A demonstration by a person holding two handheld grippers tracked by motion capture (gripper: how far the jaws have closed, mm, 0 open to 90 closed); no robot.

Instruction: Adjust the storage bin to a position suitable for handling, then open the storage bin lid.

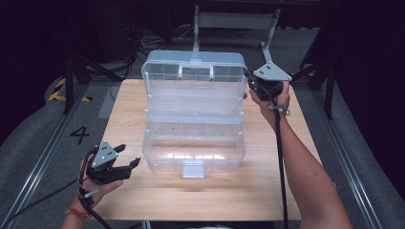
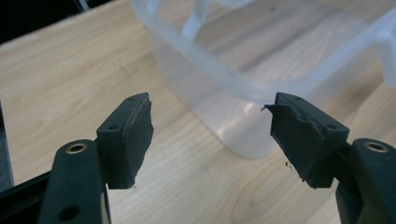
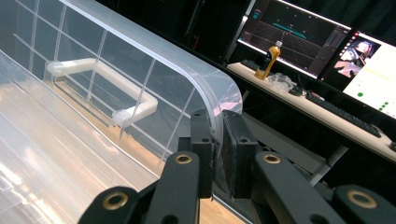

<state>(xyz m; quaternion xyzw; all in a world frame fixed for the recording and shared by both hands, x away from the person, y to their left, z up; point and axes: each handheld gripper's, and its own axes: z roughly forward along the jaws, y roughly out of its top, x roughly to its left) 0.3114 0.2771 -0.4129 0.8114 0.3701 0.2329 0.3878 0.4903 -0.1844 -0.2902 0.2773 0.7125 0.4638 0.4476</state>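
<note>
Your box (image 1: 193, 138) stands open in the middle of the bench (image 1: 124, 191), with its lid (image 1: 193, 78) swung up and back toward the far edge. Your right gripper (image 1: 248, 85) is clenched on the lid's right rim; in the right gripper view the jaws pinch the curved clear edge (image 3: 215, 140) between them, near the top corner. Whether you are raising the lid or about to bring it down cannot be told from this. Judging by how things lie, the lid is fully up, so the opening looks done, and what is left is either to let go or to swing it shut and snap the front latch (image 1: 193, 168).

Your left gripper (image 1: 128, 157) is released, jaws spread wide and holding nothing. It hovers over the bench just beside the box's front left corner (image 2: 243, 135), near it but not touching.

The box is clear, slightly frosted plastic with rounded corners. A shallow tray with dividers sits across its back half, and the deep front part appears empty. The lid carries a white handle (image 3: 100, 79) and a grid of moulded ribs. The plastic is thin and glossy, so expect it to flex under the pinch.
</note>
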